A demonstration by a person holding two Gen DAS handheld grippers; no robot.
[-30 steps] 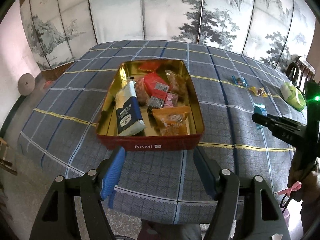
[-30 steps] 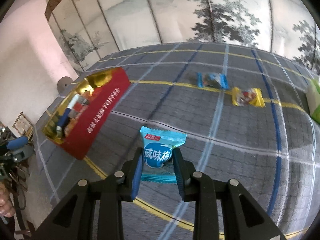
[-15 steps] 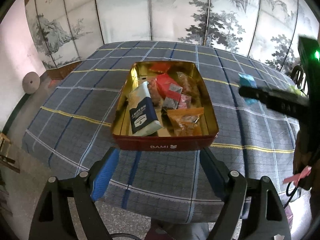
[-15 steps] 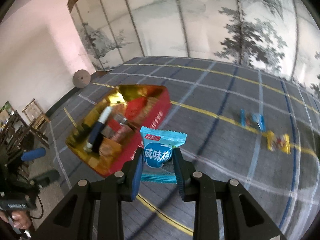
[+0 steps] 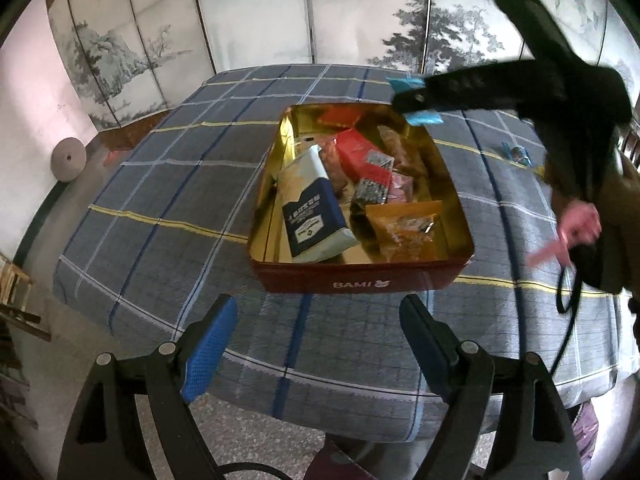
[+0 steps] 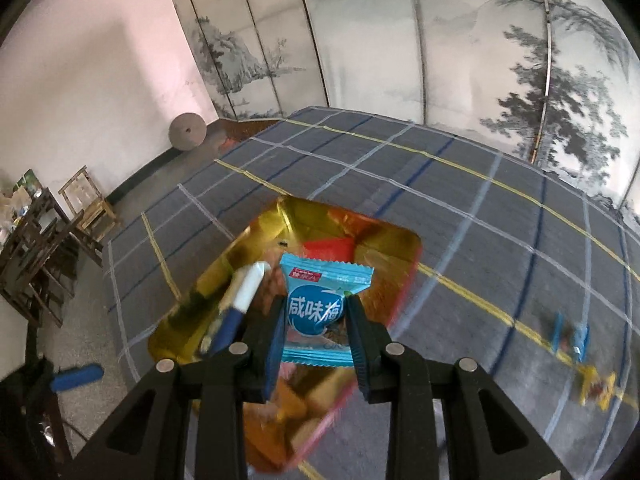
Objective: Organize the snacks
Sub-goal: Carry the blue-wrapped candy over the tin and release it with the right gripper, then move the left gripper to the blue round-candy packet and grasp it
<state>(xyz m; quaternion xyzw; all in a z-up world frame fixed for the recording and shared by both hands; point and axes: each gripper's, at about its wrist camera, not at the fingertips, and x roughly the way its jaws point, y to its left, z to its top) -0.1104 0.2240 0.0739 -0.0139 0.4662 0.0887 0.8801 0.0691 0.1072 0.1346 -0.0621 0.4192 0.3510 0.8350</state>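
While gripping the blue snack packet [image 6: 325, 312] above the red tin [image 5: 360, 280], right tool [image 6: 316, 334] risking overshooting the far rim; left tool [image 5: 320, 340] hovering open, empty.

A home room: ink-landscape folding screen [image 6: 400, 40], plaid-clothed table [image 5: 180, 184], wooden chairs [image 6: 86, 204], pink walls.

Right wrist view: red tin [image 6: 404, 280] motion-blurred, near end hidden behind the right hand-held gripper [image 6: 316, 322]. Loose blue candy [image 6: 570, 336] and yellow candy [image 6: 596, 388] smeared, labels unreadable. Left wrist view: blue packet [image 5: 416, 100] mostly covered by gripper body; worktop [image 5: 160, 184] cut off at right.
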